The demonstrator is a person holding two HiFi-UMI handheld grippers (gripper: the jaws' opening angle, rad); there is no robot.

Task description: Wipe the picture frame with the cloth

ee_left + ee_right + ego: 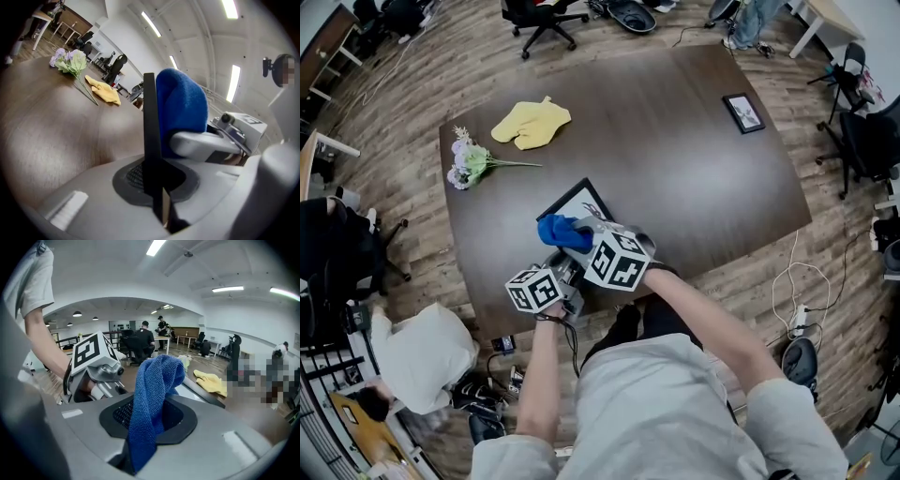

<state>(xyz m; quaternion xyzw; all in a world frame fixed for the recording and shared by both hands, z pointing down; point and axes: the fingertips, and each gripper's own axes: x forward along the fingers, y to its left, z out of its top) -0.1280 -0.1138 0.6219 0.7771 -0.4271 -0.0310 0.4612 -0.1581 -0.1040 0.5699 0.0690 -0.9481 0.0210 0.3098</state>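
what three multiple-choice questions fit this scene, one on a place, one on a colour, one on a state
1. Where does the yellow rag lie?
A. on the floor
B. on the table beside the flowers
C. on a chair

2. What colour is the cloth in the right claw?
A. blue
B. red
C. green

3. What state is the left claw in?
A. open and empty
B. shut on the picture frame
C. shut on a cup

Answers:
1 B: the head view shows it on the tabletop next to the flowers.
2 A: the right gripper view shows blue fabric pinched there.
3 B: the left gripper view shows the black frame edge clamped.
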